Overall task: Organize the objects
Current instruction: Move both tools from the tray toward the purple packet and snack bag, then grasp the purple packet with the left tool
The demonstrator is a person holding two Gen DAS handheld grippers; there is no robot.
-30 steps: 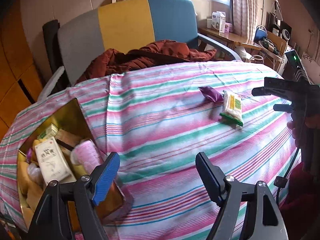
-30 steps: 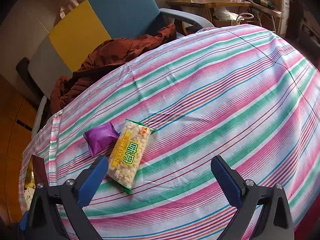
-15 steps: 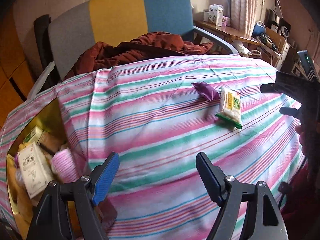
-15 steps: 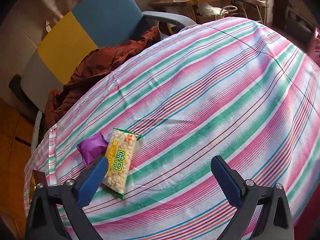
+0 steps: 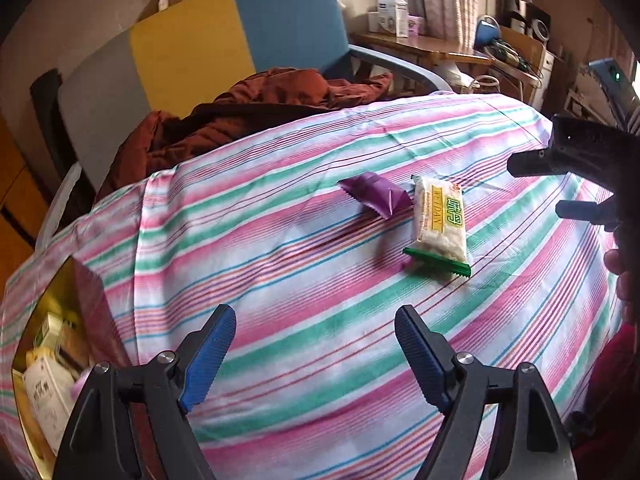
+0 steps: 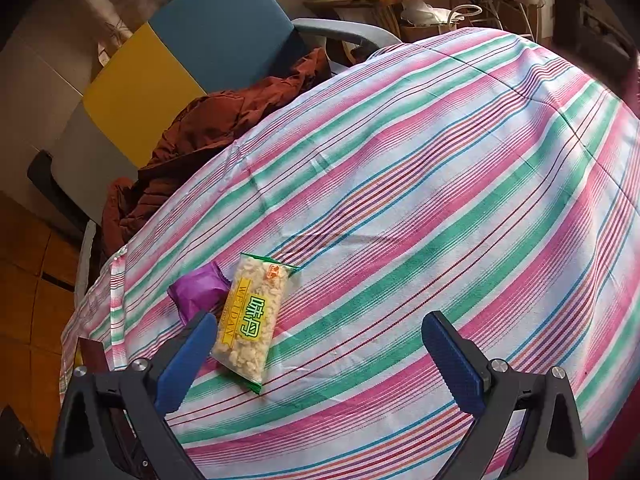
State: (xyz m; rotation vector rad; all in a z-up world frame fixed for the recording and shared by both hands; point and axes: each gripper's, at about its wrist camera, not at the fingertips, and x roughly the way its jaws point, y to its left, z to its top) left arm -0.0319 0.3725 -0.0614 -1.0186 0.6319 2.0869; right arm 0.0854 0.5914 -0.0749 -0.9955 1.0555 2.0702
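Since the crinkly purple foil packet [image 5: 376, 196] touches the clear green-edged rice-cracker packet [image 5: 440, 224] on the striped-cloth surface [image 5: 320, 280], either empty, wide-open tool, left tool [image 5: 316, 344] having just been opening or right tool [image 6: 320, 356], risks nudging both.

The left gripper [image 5: 314, 344] is sliding away from the gold box [image 5: 48, 320] toward the purple packet [image 5: 376, 194] and rice-snack packet [image 5: 440, 220] ahead, its empty jaws opening wider; the box is slipping behind its left finger
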